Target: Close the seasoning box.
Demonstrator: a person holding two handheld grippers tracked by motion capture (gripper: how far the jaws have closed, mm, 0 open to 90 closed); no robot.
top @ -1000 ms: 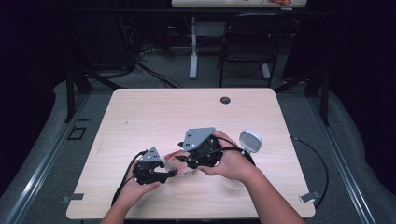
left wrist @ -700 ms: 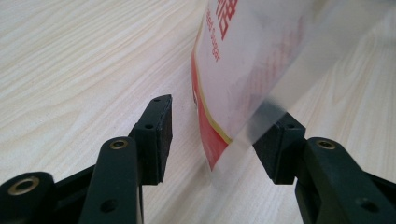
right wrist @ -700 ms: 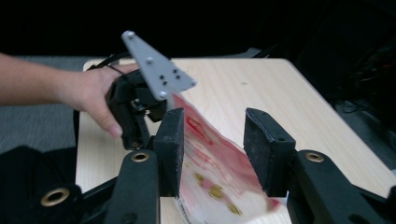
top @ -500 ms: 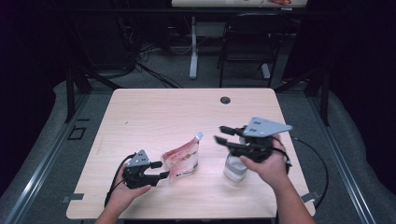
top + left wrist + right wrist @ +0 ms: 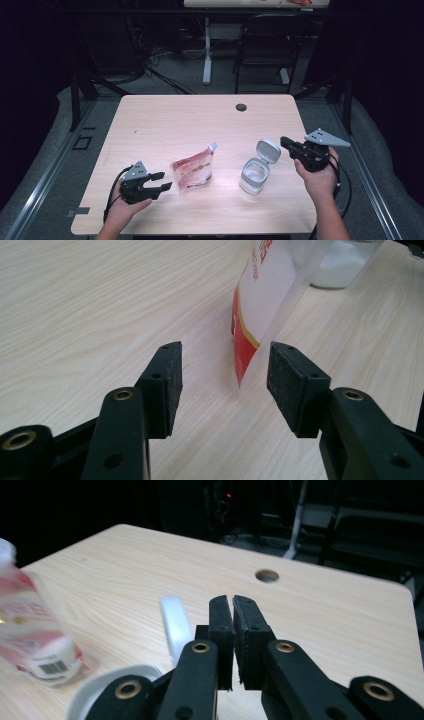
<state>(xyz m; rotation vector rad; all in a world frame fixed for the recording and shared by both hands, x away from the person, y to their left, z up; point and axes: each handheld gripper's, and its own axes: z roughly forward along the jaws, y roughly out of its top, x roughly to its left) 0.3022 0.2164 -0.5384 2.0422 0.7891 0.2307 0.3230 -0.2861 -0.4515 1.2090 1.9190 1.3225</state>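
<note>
scene: we see a wooden counter (image 5: 165, 120) with a red-and-white refill pouch (image 5: 192, 169) lying flat and a white flip-lid container (image 5: 254, 176) standing to its right, near but apart
pouch: spout tip points up-right toward the container; nobody holds it
container: lid (image 5: 267, 150) swung back, mouth showing; contents hard to tell
left gripper (image 5: 162, 182): jaws spread wide, nothing pinched; they aim at the pouch's bottom edge, which sits just ahead between the pads (image 5: 170, 385) in the left gripper view, no contact
right gripper (image 5: 286, 142): jaws have just been closing and now meet, nothing between them; it hovers just right of the lid
step: we judge this as the gap between opening the container and filling it from the pouch, both tools free
next move: we think left jaws go forward and clamp the pouch's lower edge, right takes the spout end, then lift and tilt over the mouth
watch: pouch is floppy, may sag or slide; light container could tip if bumped
</note>
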